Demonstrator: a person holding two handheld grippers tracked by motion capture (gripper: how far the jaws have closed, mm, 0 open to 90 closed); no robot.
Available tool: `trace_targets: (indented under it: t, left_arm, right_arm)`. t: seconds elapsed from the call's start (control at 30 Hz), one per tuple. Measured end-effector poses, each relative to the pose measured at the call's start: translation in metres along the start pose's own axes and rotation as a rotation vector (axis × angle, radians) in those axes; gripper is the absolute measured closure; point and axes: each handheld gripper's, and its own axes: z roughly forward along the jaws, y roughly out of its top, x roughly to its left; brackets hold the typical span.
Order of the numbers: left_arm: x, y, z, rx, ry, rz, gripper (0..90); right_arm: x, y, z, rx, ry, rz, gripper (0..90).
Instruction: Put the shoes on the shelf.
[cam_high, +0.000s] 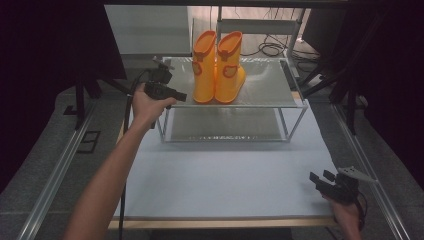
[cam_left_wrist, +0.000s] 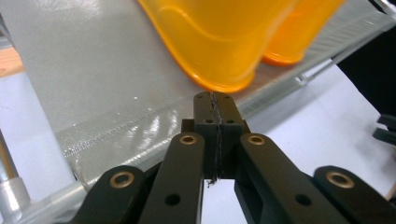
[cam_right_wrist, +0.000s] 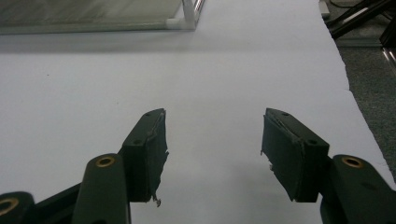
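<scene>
Left tool (cam_left_wrist: 215, 105) first: its jaws are pressed flat together with nothing between them, hovering at the front-left edge of the rack's top shelf (cam_left_wrist: 93, 70). Just ahead of its tip sits the toe of an orange rubber boot (cam_left_wrist: 210, 42), with the second boot (cam_left_wrist: 299, 37) tight beside it. From the high view, the left hand (cam_high: 147, 105) holds that tool (cam_high: 177, 95) just short of the pair of boots (cam_high: 219, 67), which stand upright side by side on the silvery mesh shelf (cam_high: 270, 85). A lower shelf (cam_high: 225, 125) sits below, framed in white tube.

Over to the right tool (cam_right_wrist: 212, 140): jaws spread wide, empty, bare pale table (cam_right_wrist: 210, 70) beneath and beyond them, the rack's corner post (cam_right_wrist: 189, 14) far ahead. In the high view this tool (cam_high: 320, 181) rests low at the table's near-right corner, well apart from the rack, the right hand (cam_high: 347, 212) behind it.

Outward now: the pale blue table (cam_high: 225, 175) has a wooden front edge, metal rails (cam_high: 55, 170) run along both sides over grey carpet (cam_high: 30, 175), cables (cam_high: 272, 49) lie coiled behind the rack, and darkness surrounds it.
</scene>
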Motion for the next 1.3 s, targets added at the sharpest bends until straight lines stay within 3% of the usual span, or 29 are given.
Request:
trace_targets:
  t: [0.3, 0.63, 1.0, 1.3]
  left_arm:
    - [0.006, 0.001, 0.016, -0.013, -0.002, -0.029, 90.0]
    - [-0.001, 0.003, 0.036, 0.000, -0.038, -0.040, 90.0]
    - [-0.005, 0.005, 0.039, -0.010, -0.051, -0.052, 90.0]
    - [-0.027, 0.013, 0.053, 0.006, -0.112, -0.032, 90.0]
  right_arm:
    - [-0.001, 0.000, -0.001, -0.001, -0.002, 0.003, 39.5]
    - [-0.002, -0.001, 0.000, 0.003, -0.003, 0.002, 39.5]
    - [-0.001, -0.001, 0.002, 0.007, -0.001, -0.004, 39.6]
    - [-0.001, -0.001, 0.001, 0.003, 0.000, 0.001, 39.6]
